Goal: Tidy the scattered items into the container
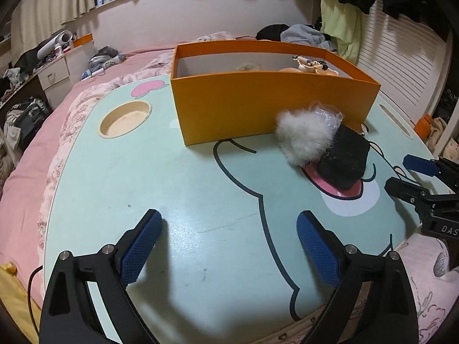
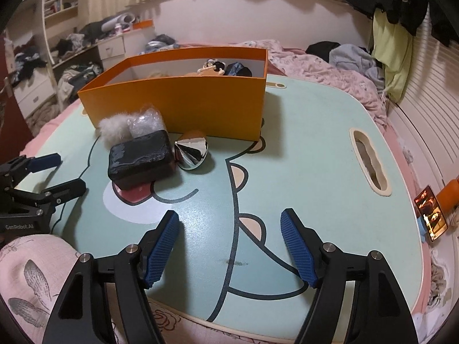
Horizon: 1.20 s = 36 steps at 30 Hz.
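Note:
An orange box point(image 1: 258, 109) point(image 2: 183, 103) stands at the back of a mint cartoon table point(image 1: 186, 189) point(image 2: 309, 154) and holds a few small toys point(image 2: 218, 67). In front of it lie a white fluffy ball point(image 1: 304, 137) point(image 2: 114, 130), a clear plastic wrapper point(image 1: 328, 116) point(image 2: 145, 121), a black case point(image 1: 342, 162) point(image 2: 140, 154) and a shiny silver cone-shaped piece point(image 2: 192, 150). My left gripper point(image 1: 229, 240) is open and empty, low over the table's front. My right gripper point(image 2: 231, 239) is open and empty too; it shows at the right edge of the left wrist view point(image 1: 413, 176).
The table rests on a pink bed point(image 1: 25, 177). It has a round cup recess point(image 1: 124, 117) and a slot handle point(image 2: 370, 163). Clothes point(image 2: 352, 57) pile behind the box. A phone point(image 2: 430, 218) lies off the right edge.

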Each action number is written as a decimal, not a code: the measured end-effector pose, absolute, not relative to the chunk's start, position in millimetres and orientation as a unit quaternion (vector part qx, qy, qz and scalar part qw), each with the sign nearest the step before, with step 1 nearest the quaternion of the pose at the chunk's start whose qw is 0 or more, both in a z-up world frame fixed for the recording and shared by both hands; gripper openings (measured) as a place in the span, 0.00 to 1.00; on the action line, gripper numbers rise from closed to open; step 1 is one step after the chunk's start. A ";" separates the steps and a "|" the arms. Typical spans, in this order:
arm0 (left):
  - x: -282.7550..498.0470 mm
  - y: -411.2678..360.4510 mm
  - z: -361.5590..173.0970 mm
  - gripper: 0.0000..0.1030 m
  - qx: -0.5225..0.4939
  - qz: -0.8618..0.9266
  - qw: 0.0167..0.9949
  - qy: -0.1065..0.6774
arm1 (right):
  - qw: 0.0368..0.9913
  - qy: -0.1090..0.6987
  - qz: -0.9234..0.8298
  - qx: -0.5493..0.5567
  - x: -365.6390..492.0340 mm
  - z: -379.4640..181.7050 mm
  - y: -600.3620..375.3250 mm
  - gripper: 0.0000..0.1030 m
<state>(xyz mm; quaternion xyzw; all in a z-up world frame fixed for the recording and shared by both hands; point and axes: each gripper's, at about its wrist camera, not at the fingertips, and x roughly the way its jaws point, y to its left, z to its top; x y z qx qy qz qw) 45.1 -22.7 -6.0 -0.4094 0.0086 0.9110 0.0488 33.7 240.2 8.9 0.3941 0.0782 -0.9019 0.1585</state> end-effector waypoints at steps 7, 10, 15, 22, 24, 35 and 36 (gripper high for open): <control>45.3 -22.4 -5.9 0.92 -0.410 0.911 0.049 0.008 | 0.159 0.079 -0.902 0.394 34.6 9.6 238.9 0.73; 45.4 -22.1 -5.8 0.93 -0.410 0.911 0.049 0.009 | 0.160 0.080 -0.901 0.394 34.3 9.9 238.7 0.74; 45.4 -21.8 -5.6 0.93 -0.410 0.911 0.049 0.009 | 0.161 0.081 -0.901 0.395 35.2 10.6 237.0 0.75; 45.5 -21.7 -5.5 0.93 -0.410 0.911 0.048 0.009 | 0.161 0.081 -0.901 0.394 35.4 10.7 236.8 0.75; 45.5 -21.6 -5.4 0.93 -0.410 0.911 0.048 0.009 | 0.161 0.081 -0.901 0.395 35.3 10.8 236.7 0.75; 45.6 -21.3 -5.1 0.93 -0.410 0.911 0.048 0.009 | 0.161 0.081 -0.901 0.395 35.4 10.9 236.6 0.76; 45.6 -21.3 -5.1 0.93 -0.410 0.911 0.048 0.009 | 0.161 0.081 -0.901 0.395 35.4 10.9 236.7 0.76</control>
